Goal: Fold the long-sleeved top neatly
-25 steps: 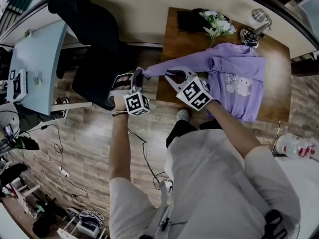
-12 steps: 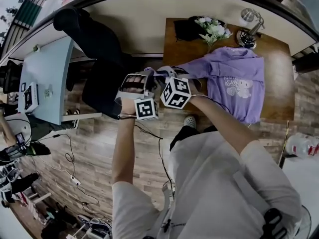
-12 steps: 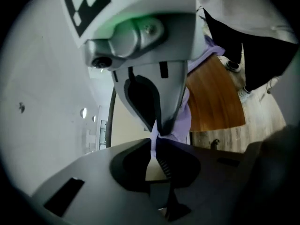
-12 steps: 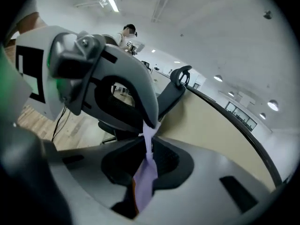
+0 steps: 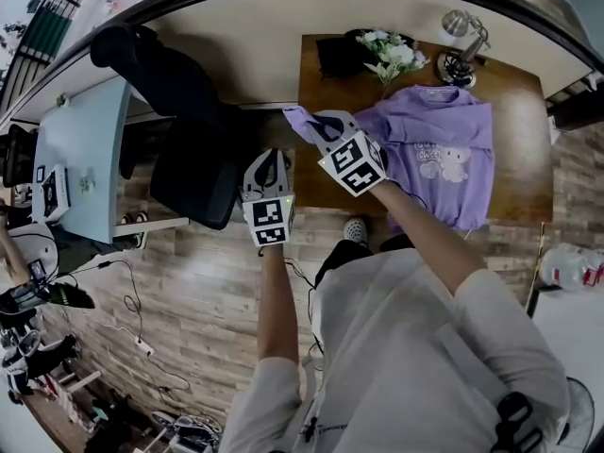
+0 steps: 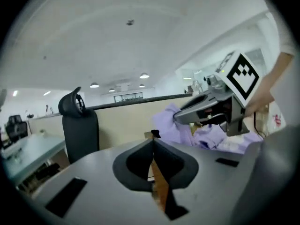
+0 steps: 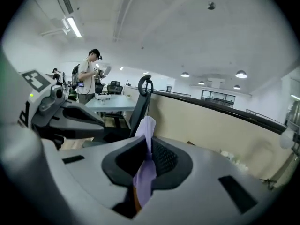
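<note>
Now pinching the sleeve (image 5: 298, 121) of the purple top (image 5: 439, 149) in just-closing right gripper (image 5: 319, 125) jaws at the wooden table's (image 5: 514, 182) left edge, left gripper (image 5: 268, 159) pressed together over open floor (image 5: 189, 281).

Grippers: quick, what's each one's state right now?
Left gripper: shut, empty.
Right gripper: jaws have just been closing, now gripping the purple fabric long-sleeved top's sleeve.

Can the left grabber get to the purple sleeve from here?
Probably yes. The left gripper, shut and empty, sits close beside the sleeve, on which the right gripper has just been closing its jaws. Nothing stands between them; it must open first.
</note>
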